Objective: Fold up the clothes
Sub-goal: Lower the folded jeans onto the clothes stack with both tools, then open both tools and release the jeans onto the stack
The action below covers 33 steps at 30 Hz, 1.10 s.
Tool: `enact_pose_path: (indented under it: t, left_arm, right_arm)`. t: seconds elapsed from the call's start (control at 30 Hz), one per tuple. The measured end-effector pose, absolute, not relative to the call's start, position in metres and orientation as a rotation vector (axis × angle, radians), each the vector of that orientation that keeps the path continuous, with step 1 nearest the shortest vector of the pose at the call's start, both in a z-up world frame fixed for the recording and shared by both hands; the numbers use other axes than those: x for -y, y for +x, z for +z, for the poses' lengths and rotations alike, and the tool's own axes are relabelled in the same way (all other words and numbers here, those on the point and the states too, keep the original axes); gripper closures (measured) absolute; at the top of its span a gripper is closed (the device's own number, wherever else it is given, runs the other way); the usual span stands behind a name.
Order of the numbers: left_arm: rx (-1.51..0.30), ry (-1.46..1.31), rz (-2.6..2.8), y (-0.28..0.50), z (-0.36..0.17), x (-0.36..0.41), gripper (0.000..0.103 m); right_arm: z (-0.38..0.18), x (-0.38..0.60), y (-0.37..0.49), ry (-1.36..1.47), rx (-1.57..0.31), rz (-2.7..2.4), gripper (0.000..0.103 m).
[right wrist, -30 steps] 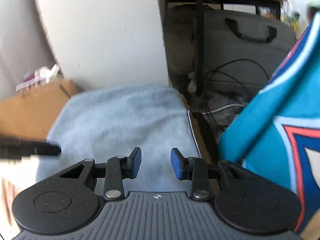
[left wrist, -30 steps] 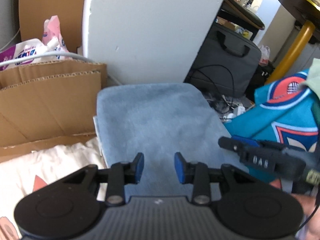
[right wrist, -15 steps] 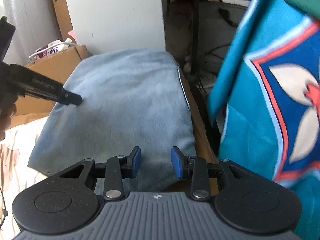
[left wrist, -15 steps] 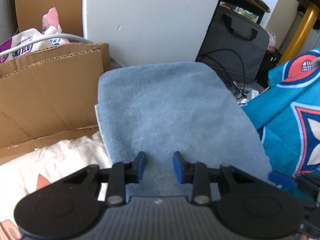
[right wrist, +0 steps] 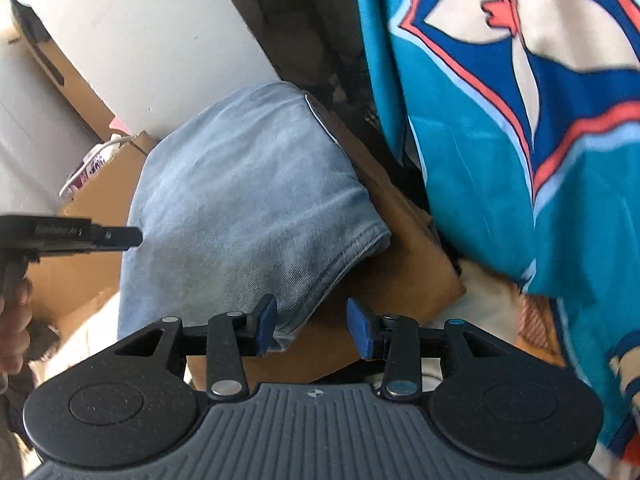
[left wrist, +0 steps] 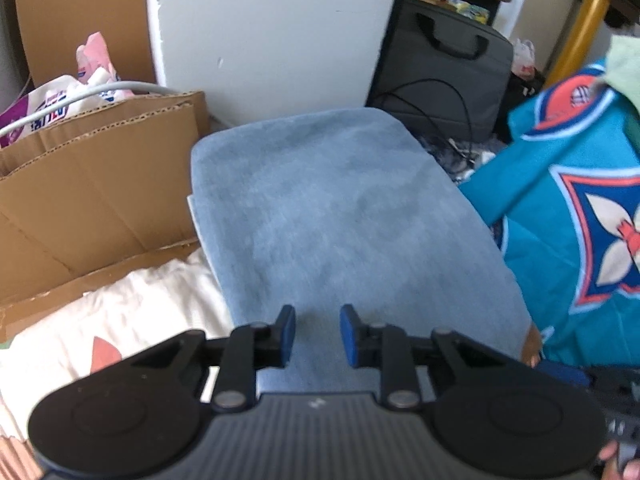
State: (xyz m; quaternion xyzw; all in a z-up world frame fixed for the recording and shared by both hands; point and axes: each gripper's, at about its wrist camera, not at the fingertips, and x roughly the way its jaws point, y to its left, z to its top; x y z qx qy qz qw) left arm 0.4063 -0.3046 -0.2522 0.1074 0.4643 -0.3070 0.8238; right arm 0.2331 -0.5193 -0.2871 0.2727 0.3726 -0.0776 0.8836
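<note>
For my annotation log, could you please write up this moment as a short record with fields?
stage: folded blue garment lies flat on a cardboard box
left gripper: open, empty, over the garment's near edge
right gripper: open, empty, at the garment's near right corner
next to fold: teal patterned garment, hanging to the right
surface: cream printed sheet beneath, at left
background: white wall panel, grey laptop bag, open carton with packets
</note>
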Motion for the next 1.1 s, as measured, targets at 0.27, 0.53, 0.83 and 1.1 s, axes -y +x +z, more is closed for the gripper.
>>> enact_pose_path:
  t: [0.27, 0.53, 0.83, 1.1]
  left_arm:
    - [-1.041, 0.234, -0.648, 0.393, -0.251, 0.284, 0.077]
    - [-1.091, 0.230, -0.583, 0.378, -0.253, 0.258, 0.072]
    - [-1.043, 0.198, -0.507, 0.366, -0.188, 0.227, 0.013]
    - [-1.014, 0.144, -0.446, 0.358, -0.120, 0.196, 0.005]
  right_arm:
    - [-0.289, 0.510, 0.234, 0.584, -0.796, -0.140, 0.056]
    - [-0.262, 0.499, 0.237, 0.536, -0.821, -0.131, 0.038]
    - [-0.199, 0.488, 0.237, 0.434, -0.825, -0.181, 0.002]
    - [-0.141, 0.473, 0.242, 0.423, -0.849, -0.162, 0.001]
